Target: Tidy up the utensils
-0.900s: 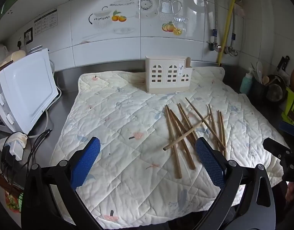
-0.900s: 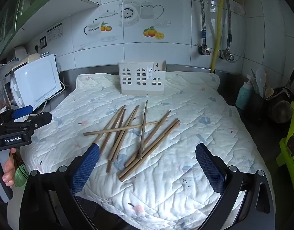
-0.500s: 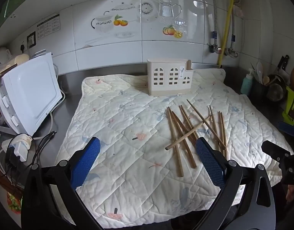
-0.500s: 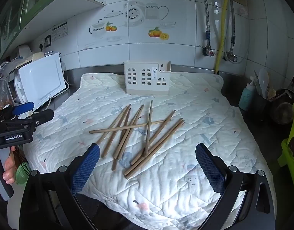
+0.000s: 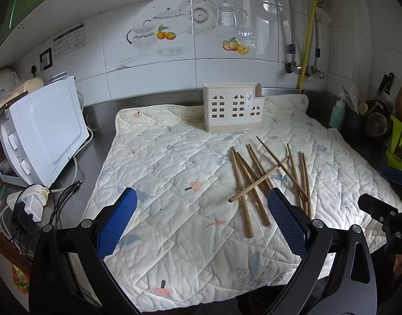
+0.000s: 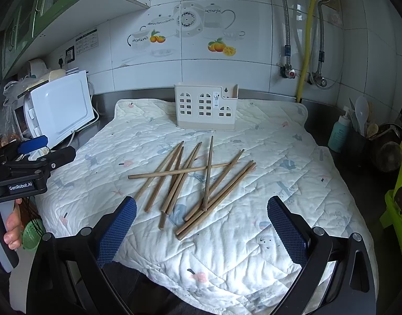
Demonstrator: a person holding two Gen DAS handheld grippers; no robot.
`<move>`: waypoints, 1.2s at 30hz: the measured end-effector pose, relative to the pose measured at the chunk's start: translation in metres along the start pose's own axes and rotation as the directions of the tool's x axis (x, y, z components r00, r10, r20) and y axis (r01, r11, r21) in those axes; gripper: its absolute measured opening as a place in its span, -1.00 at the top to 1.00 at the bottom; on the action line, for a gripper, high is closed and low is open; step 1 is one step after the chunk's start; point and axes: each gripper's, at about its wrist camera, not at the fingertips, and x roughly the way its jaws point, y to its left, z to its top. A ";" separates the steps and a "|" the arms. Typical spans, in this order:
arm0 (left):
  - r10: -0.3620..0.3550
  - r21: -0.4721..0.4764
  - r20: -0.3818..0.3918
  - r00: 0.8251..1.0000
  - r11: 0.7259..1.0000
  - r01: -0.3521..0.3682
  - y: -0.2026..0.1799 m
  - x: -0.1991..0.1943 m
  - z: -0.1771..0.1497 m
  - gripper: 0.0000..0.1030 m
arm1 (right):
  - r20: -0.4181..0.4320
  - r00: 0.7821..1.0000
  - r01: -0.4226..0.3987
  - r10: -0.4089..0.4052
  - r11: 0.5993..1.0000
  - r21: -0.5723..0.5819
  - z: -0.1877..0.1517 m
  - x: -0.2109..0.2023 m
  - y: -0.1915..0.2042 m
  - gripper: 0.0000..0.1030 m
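Both my tongs, left gripper (image 5: 201, 220) and right gripper (image 6: 201, 223), gape wide, empty; those crossed chopsticks (image 6: 193, 181) may scatter if I pinch one underneath.

Left claw (image 5: 202, 219) and right claw (image 6: 201, 220) gape wide (both tilted downward), empty.

Matt wooden chopsticks (image 6: 190, 181), soft quilted cloth mat (image 6: 253, 236), smooth cream plastic holder (image 6: 204, 109), brushed metal counter (image 5: 101, 136), glossy ceramic wall tiles (image 5: 227, 71)
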 end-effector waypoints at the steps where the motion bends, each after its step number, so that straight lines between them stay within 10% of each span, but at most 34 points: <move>1: 0.002 -0.001 0.000 1.000 1.000 -0.002 0.001 0.000 0.000 -0.91 | 0.000 1.000 0.001 -0.001 1.000 -0.001 0.000 -0.001 0.000 -0.88; 36: -0.043 -0.012 -0.038 0.998 0.999 0.042 0.005 0.010 -0.009 -0.90 | 0.004 1.000 -0.017 0.017 1.000 0.008 0.000 0.004 -0.003 -0.87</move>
